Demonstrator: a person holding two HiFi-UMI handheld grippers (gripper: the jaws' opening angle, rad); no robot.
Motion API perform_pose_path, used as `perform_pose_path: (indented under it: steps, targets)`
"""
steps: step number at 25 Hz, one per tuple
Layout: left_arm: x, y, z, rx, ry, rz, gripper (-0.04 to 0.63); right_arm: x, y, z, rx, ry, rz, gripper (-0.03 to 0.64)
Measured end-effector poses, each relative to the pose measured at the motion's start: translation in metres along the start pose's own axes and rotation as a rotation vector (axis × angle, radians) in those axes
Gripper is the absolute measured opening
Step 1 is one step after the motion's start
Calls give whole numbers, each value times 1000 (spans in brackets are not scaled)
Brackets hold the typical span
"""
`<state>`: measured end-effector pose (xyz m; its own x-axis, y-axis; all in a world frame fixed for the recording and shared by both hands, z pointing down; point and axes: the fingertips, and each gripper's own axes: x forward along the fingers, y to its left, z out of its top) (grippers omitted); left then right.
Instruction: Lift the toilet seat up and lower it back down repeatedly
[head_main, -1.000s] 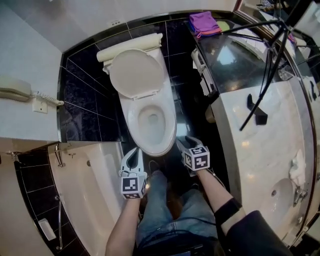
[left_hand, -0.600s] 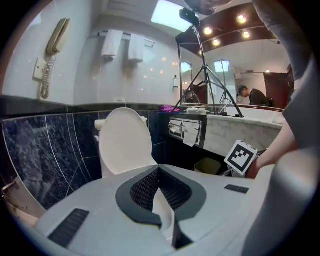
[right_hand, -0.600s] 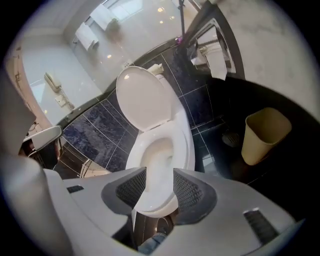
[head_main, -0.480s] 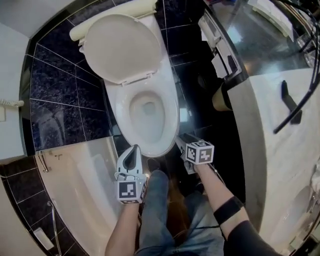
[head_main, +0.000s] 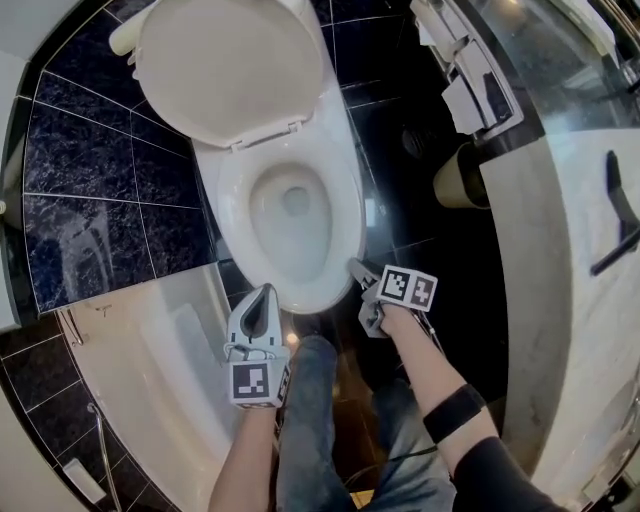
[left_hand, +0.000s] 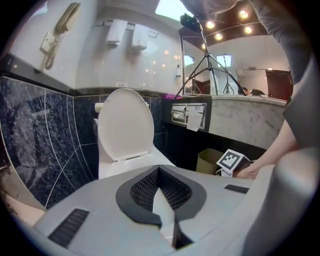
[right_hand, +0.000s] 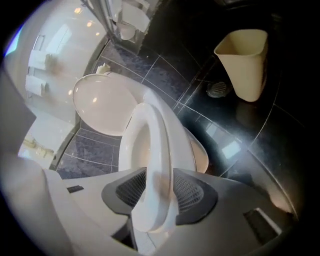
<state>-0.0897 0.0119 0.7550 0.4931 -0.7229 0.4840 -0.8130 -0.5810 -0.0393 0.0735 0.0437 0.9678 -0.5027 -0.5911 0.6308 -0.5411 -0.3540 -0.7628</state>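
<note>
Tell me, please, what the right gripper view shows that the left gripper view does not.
Only the right gripper view shows the right gripper closed on the front rim of the toilet seat, plus a floor drain. Only the left gripper view shows the left gripper shut and empty, the wall phone, the tripod, the toilet paper holder and the other gripper's marker cube. Both show the raised lid and the beige bin.
</note>
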Motion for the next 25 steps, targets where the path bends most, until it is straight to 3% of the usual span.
perform_pose_path:
  steps: [4, 9, 15, 25]
  targets:
    - [-1, 5, -5, -34, 14, 14, -11, 10, -3, -5, 78, -7, -5, 153]
    - [-3, 13, -19, -23, 9, 18, -11, 12, -4, -5, 81, -35, -30, 143]
    - [-4, 9, -23, -74, 31, 13, -11, 11, -3, -3, 74, -44, -11, 135]
    - [-5, 8, -38, -53, 39, 8, -11, 10, -3, -3, 93, -44, -23, 130]
